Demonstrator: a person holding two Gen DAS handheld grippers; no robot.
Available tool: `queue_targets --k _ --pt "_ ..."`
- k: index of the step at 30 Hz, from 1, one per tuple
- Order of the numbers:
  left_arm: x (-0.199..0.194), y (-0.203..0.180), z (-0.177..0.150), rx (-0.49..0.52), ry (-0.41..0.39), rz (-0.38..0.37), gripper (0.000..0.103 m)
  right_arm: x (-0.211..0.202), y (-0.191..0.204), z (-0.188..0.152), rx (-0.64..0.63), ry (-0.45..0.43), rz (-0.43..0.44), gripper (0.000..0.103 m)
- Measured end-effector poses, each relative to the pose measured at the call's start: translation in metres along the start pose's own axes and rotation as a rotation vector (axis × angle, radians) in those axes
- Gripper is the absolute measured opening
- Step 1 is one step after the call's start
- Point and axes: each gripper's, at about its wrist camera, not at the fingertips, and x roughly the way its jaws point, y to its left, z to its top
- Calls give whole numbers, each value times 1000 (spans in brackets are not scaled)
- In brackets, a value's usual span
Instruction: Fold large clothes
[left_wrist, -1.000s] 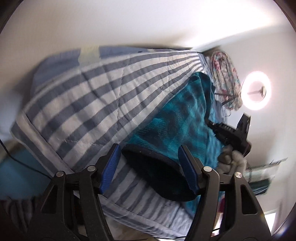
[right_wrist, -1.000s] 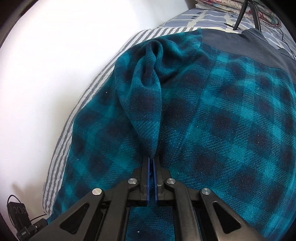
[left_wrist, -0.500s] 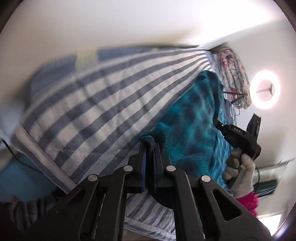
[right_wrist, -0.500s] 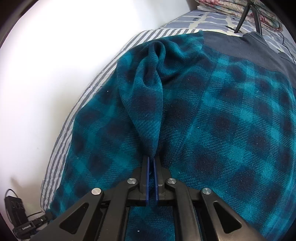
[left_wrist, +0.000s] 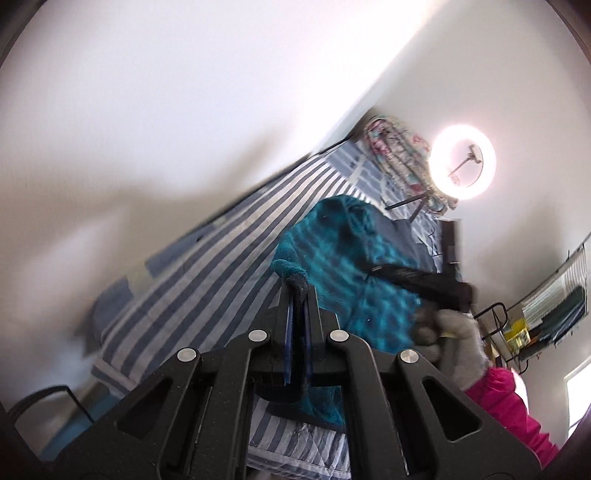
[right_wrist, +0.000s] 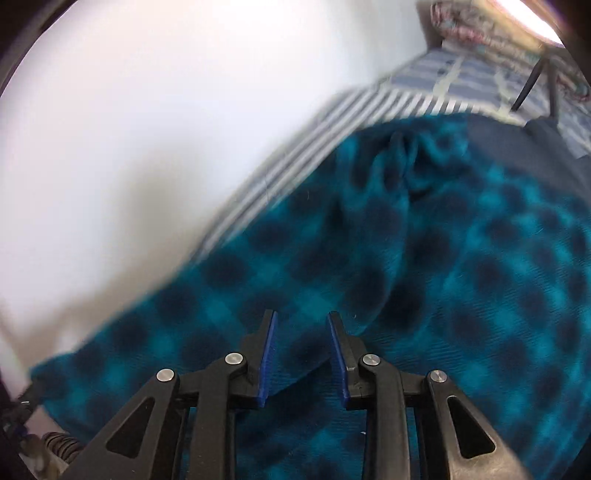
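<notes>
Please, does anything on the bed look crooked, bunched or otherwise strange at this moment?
Yes. The teal plaid garment does not lie flat: a bunched ridge of folds rises near its far edge, and one dark-trimmed edge is lifted, clamped in the left gripper. The right gripper is open above the fabric. Nothing looks torn or spilled.

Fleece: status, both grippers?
Left gripper shut on fleece edge. Right gripper open over the fleece, gripping nothing. Fleece on striped bedspread. Nothing in the way.

One teal plaid garment (right_wrist: 424, 277), one striped quilt (left_wrist: 207, 273), one ring light (left_wrist: 462, 168), two tongs (left_wrist: 297, 295) (right_wrist: 301, 332)
</notes>
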Motion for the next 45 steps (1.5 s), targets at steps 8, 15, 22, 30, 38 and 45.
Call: queue_targets --k 8,15,22,30,38,45 --pt "4 -18 -9 68 47 -58 2 34 -7 16 69 125 8 33" --pt "1 -40 -23 147 79 -124 2 16 21 83 29 62 -20 64" --pt "4 -49 -26 188 100 -147 2 63 41 135 69 126 -105 64" --pt "11 -47 -27 200 119 -132 2 105 30 147 83 187 -178 0" --pt "6 -52 -25 258 74 -91 2 36 1 171 169 -3 27 0" --pt "23 -91 -62 473 127 -73 2 -65 -75 137 253 -197 210 0"
